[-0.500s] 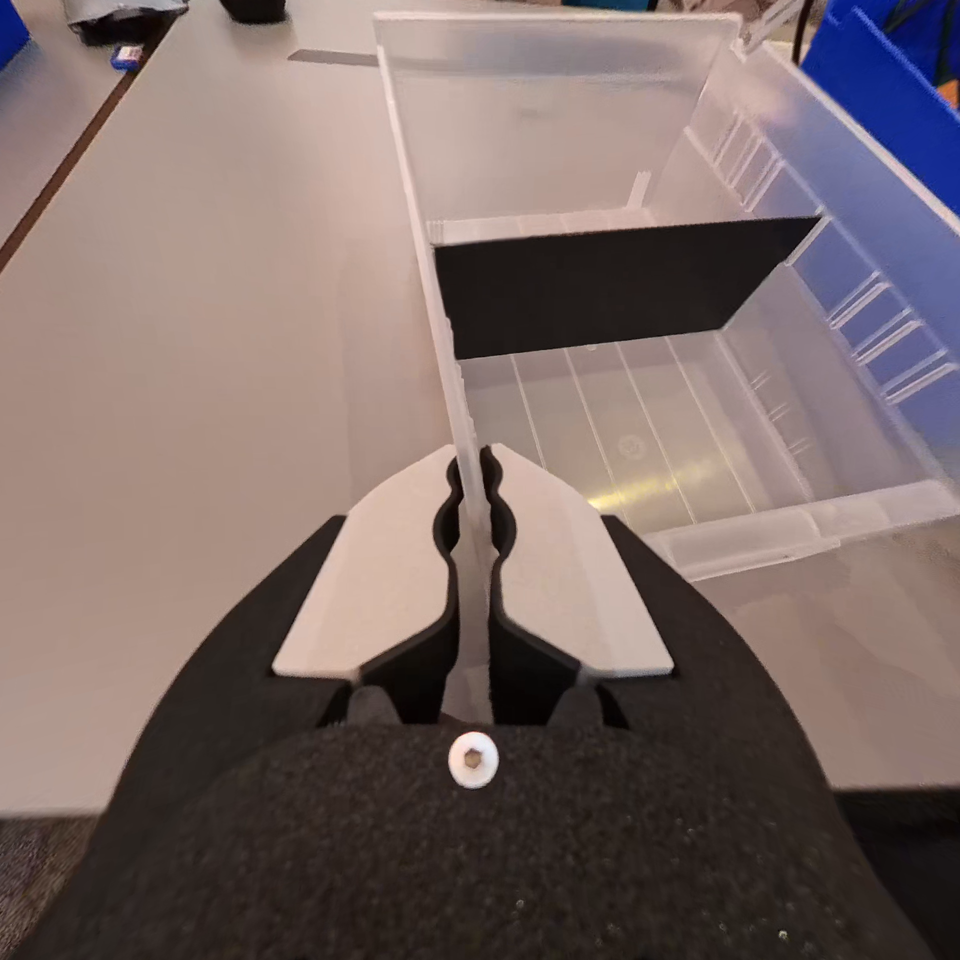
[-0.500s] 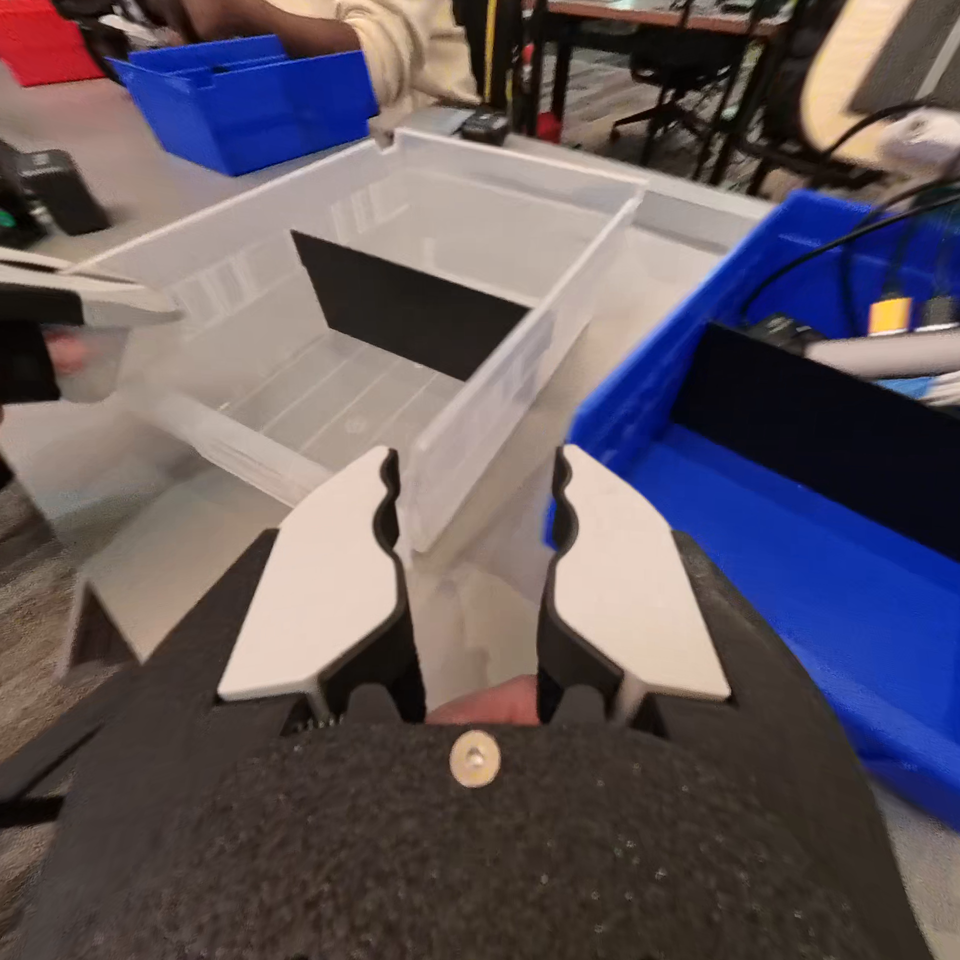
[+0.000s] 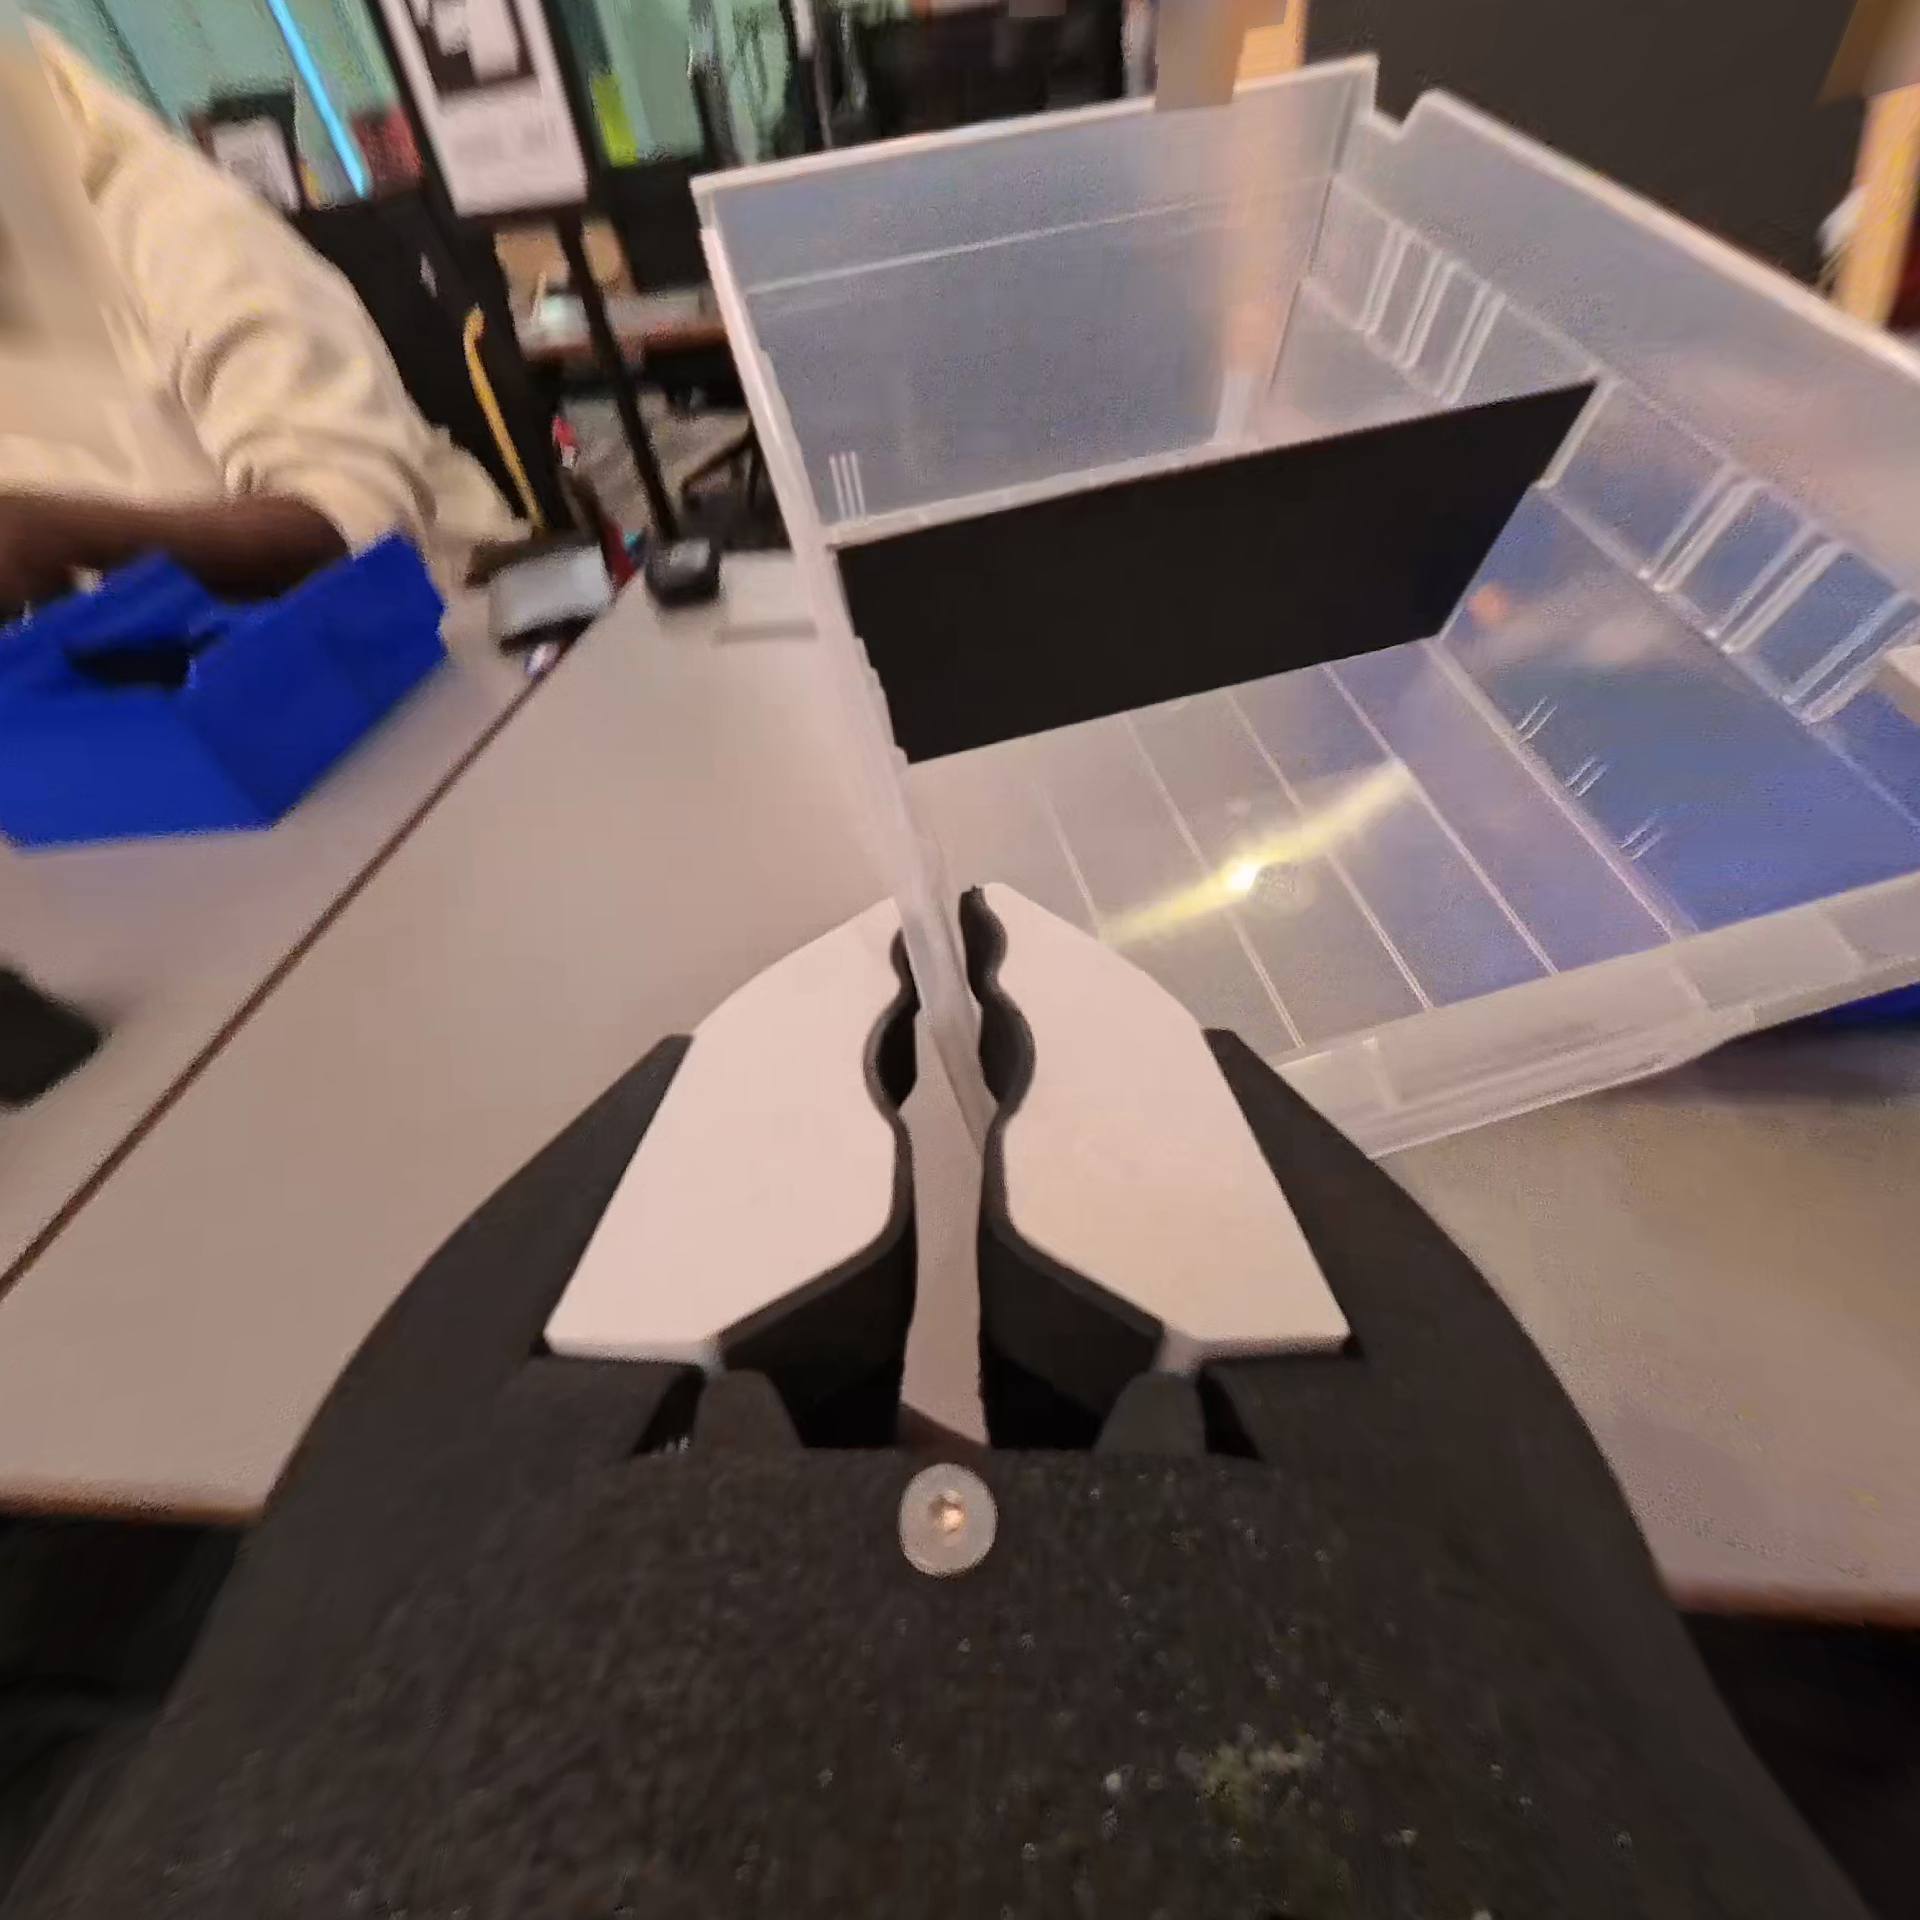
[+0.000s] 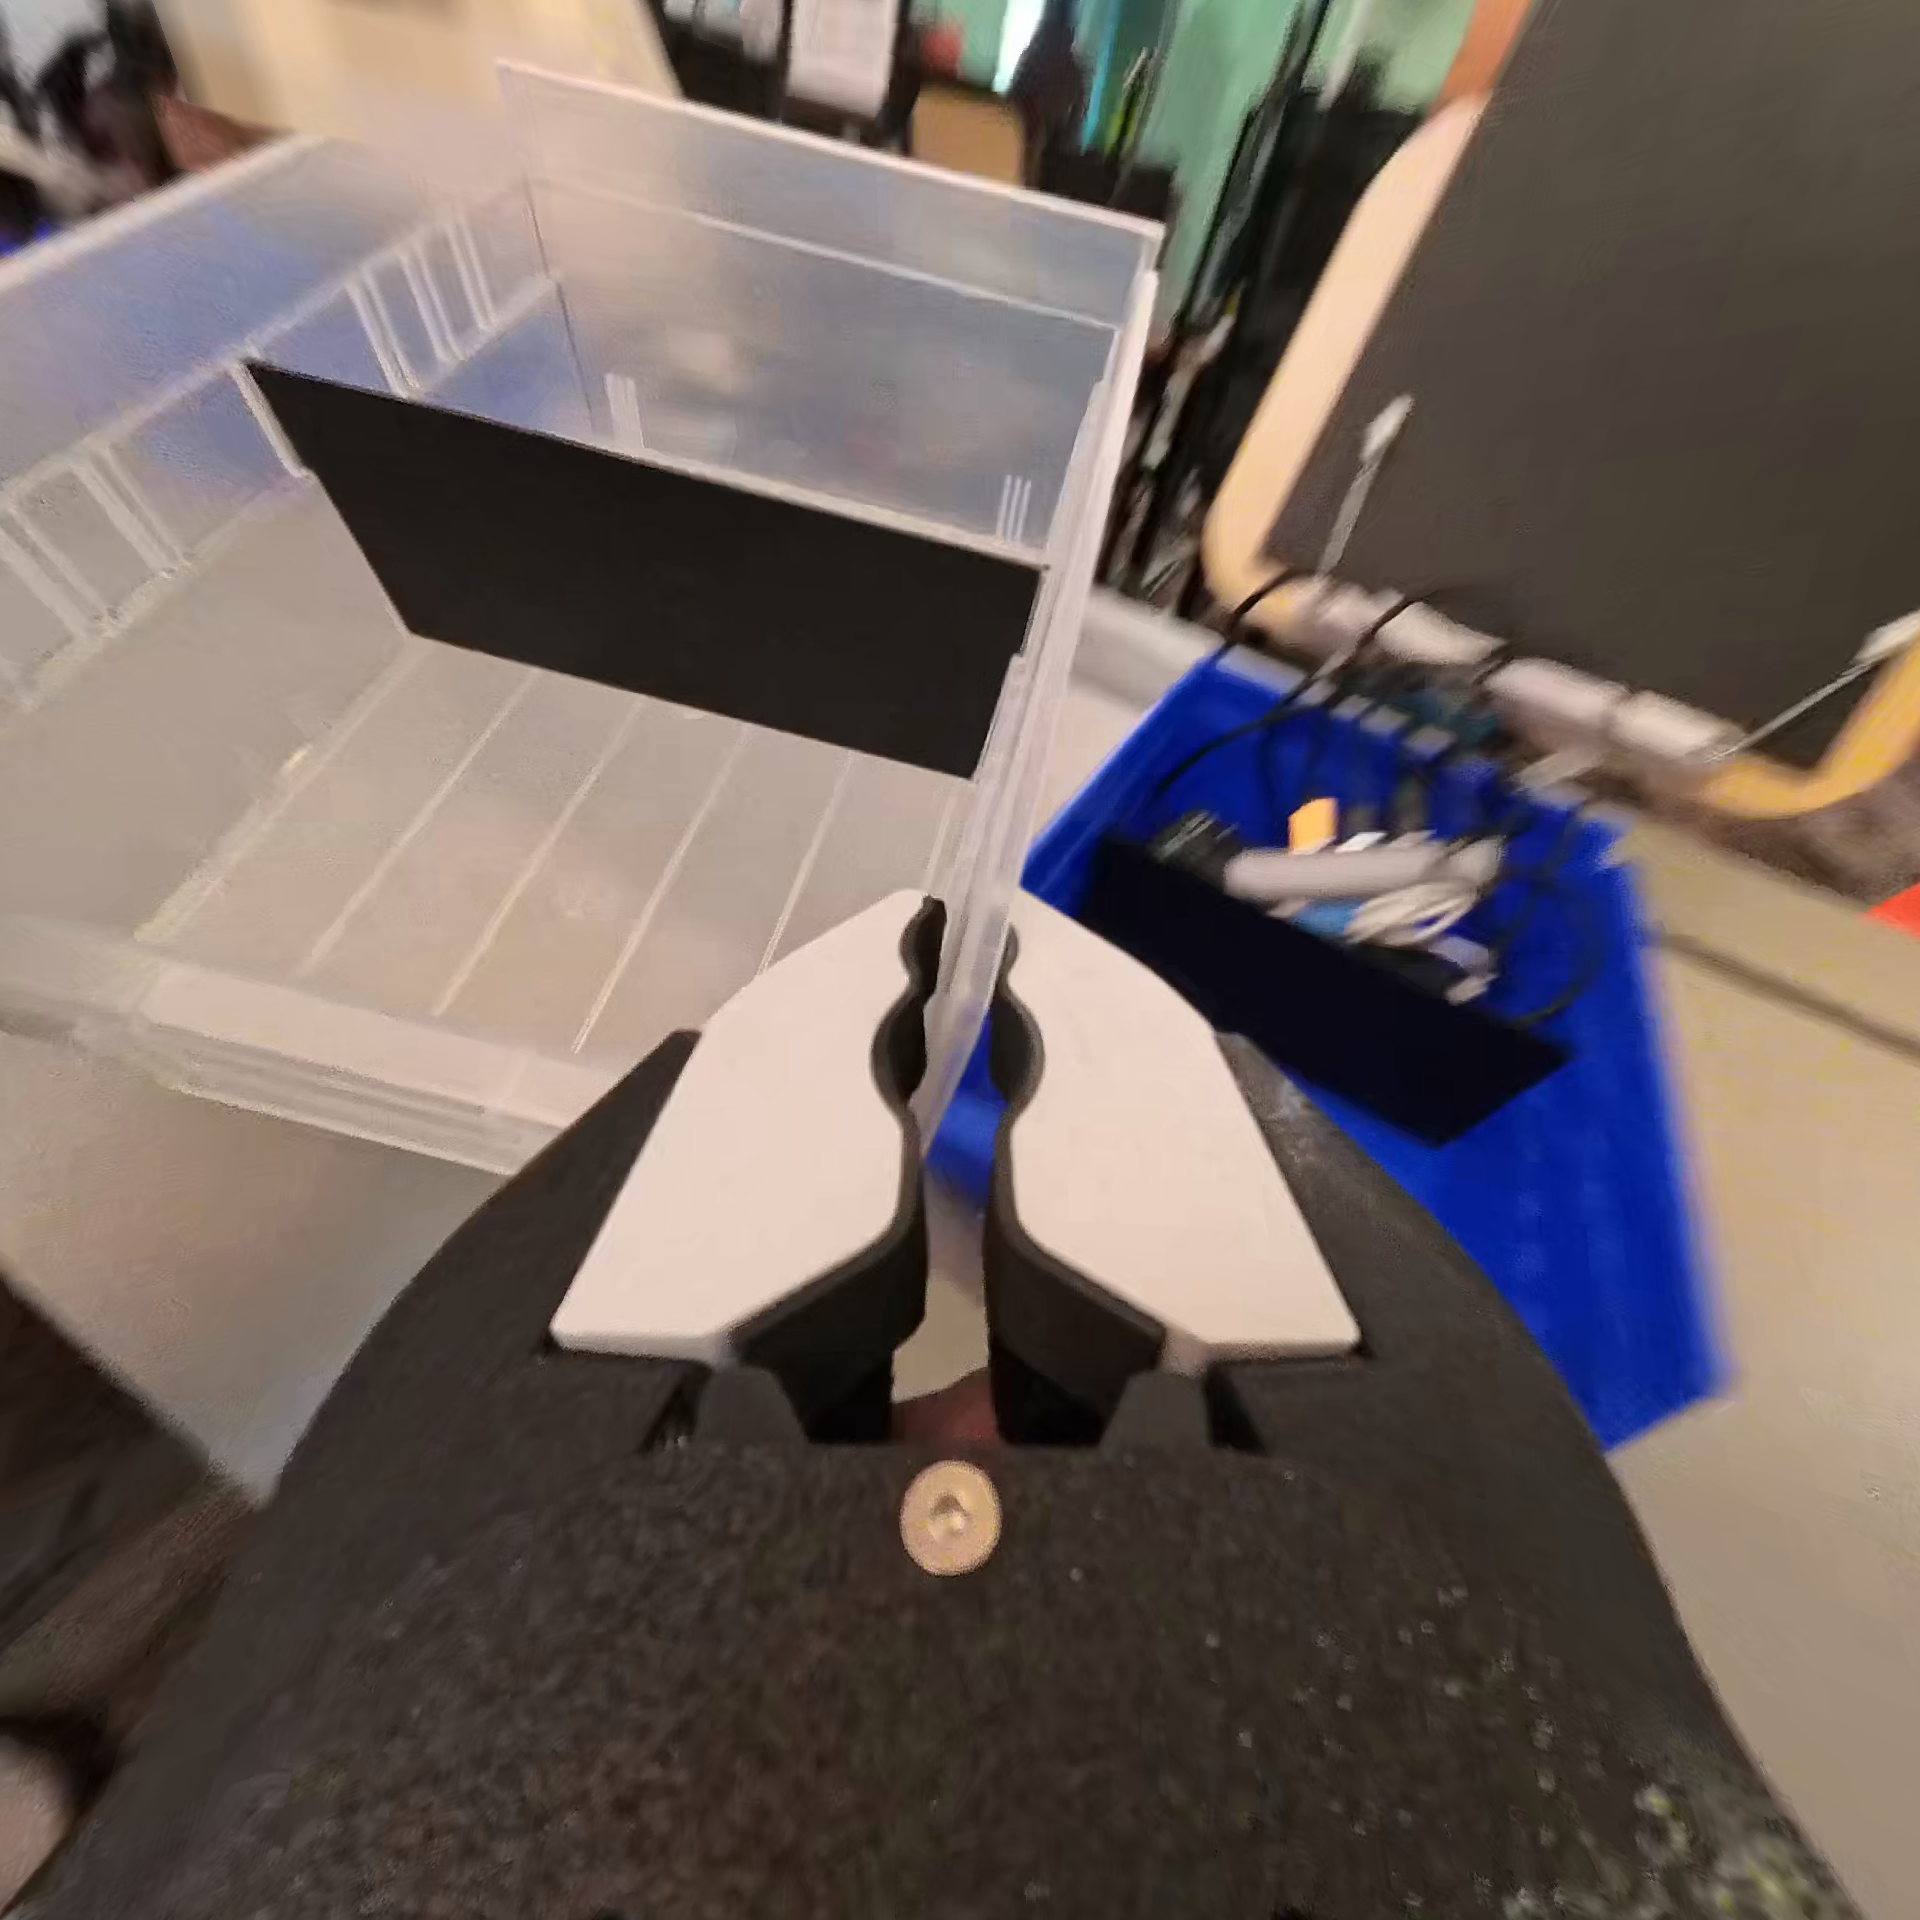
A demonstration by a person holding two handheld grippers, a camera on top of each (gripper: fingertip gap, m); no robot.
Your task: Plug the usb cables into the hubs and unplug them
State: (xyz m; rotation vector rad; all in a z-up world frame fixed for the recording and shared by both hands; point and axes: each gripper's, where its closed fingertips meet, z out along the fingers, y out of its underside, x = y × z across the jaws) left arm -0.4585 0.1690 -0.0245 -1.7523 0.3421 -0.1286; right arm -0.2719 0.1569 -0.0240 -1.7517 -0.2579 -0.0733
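Clear plastic bin with a black divider is pinched on opposite side walls by left gripper and right gripper. Keep both grips level. USB cables and hubs lie in the blue bin alongside.

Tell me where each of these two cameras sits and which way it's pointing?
Left wrist view: rides on the left gripper, looking forward along its fingers, which pinch the clear bin by its left wall; only that gripper shows.
Right wrist view: rides on the right gripper, looking forward along its fingers clamped on the same bin's right wall, with a blue bin of cables beyond; only that gripper shows.
Shared: the clear bin and its black divider.
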